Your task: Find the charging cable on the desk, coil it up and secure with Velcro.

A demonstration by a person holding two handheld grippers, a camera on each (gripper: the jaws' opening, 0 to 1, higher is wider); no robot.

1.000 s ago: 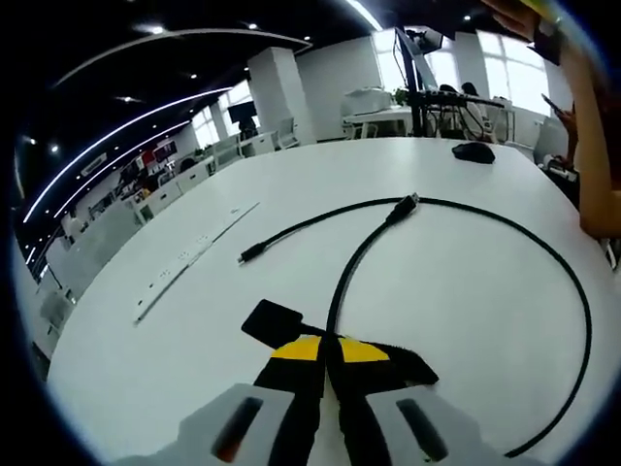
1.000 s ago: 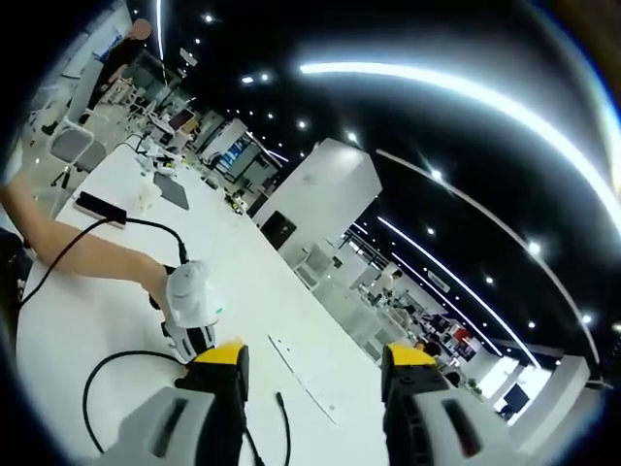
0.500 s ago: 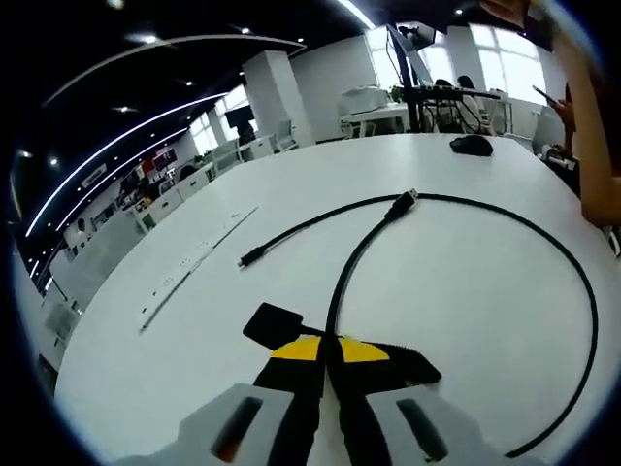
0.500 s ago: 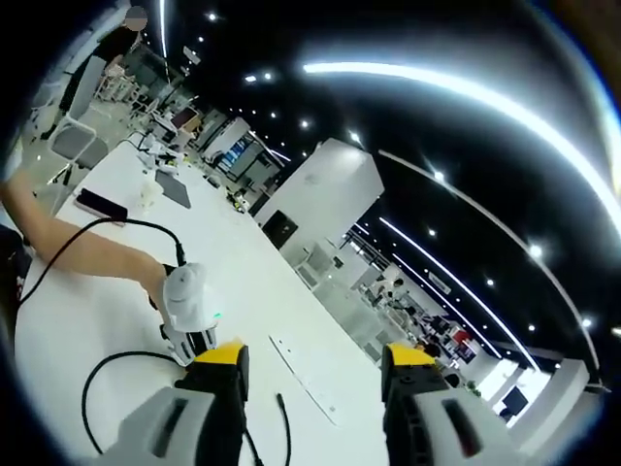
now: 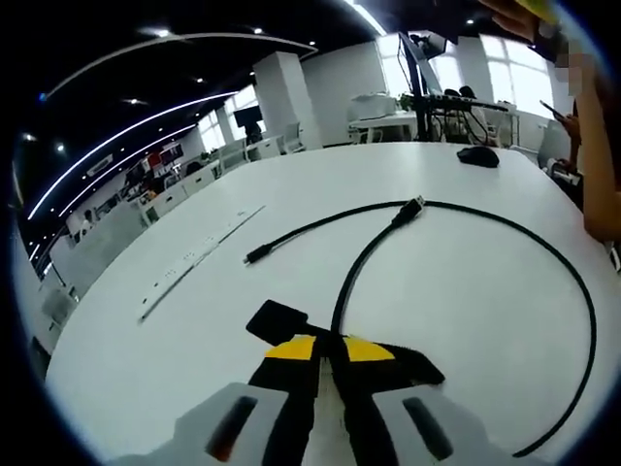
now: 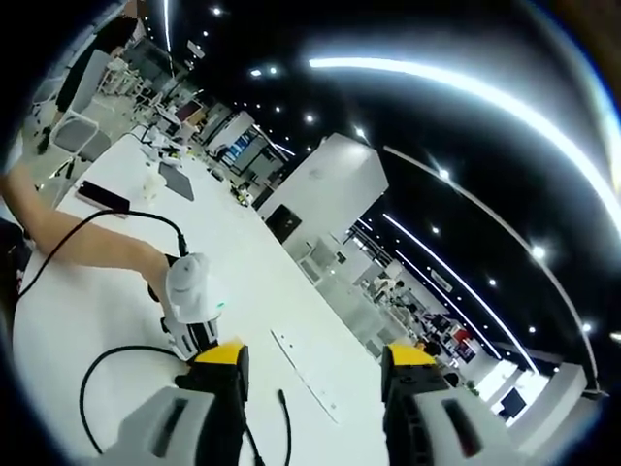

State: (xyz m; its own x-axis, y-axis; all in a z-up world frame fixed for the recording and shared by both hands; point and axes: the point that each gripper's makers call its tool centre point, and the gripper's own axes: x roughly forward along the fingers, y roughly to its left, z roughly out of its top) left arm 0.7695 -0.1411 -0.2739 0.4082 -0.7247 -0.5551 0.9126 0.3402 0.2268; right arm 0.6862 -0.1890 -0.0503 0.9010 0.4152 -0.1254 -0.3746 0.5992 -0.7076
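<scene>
The white desk (image 5: 466, 291) carried the black charging cable (image 5: 580, 291) in a wide open loop, its plug (image 5: 411, 208) pointing away. The left gripper (image 5: 330, 361) was clamped on it, seemingly beside a Velcro strap (image 5: 276, 320). The right gripper (image 6: 312, 364) stood apart.

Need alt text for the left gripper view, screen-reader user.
The left gripper, with yellow-tipped jaws shut on a black Velcro strap and the black charging cable, rests low over a white desk. The cable loops wide to the right and back, its plugs lying near the desk's middle. A black computer mouse sits at the far edge, open-plan office behind.
</scene>
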